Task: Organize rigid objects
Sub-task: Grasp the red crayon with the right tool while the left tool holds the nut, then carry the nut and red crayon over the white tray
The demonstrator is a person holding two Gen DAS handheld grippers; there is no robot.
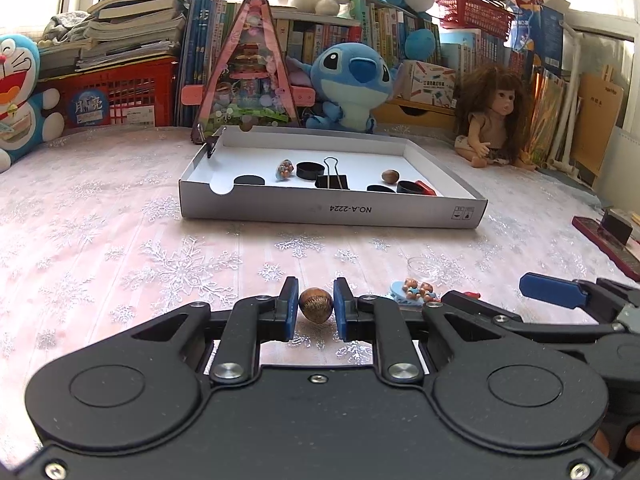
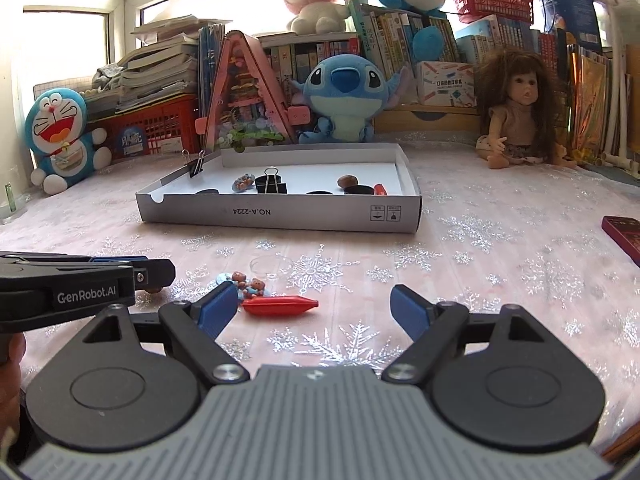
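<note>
between the blue pads of the left gripper [image 1: 316,309] sits a brown ridged nut [image 1: 315,305], resting on the snowflake tablecloth [image 1: 120,240]; its long axis runs roughly up and down in the left wrist view, the narrower end toward the cloth. the pads stand close on either side of it, narrowly parted, and whether they actually press it cannot be told. just beyond the right-hand finger lies a light blue clip with two small bears [image 1: 414,291], and a little farther out a clear round lid [image 1: 426,268].

ahead of the right gripper [image 2: 310,312], whose fingers are spread wide and hold nothing, a red tapered piece [image 2: 280,305] lies flat just beside the left-hand pad [image 2: 216,310]; its long axis runs across the view, the thin tip pointing toward the right-hand finger. the bear clip [image 2: 246,283] lies just past it.

well ahead of both grippers stands the shallow white box [image 1: 332,210], holding a second nut [image 1: 390,176], a black binder clip [image 1: 332,178], several black caps and a small beaded piece [image 1: 285,169]. another binder clip [image 1: 210,146] grips its far left wall.
</note>
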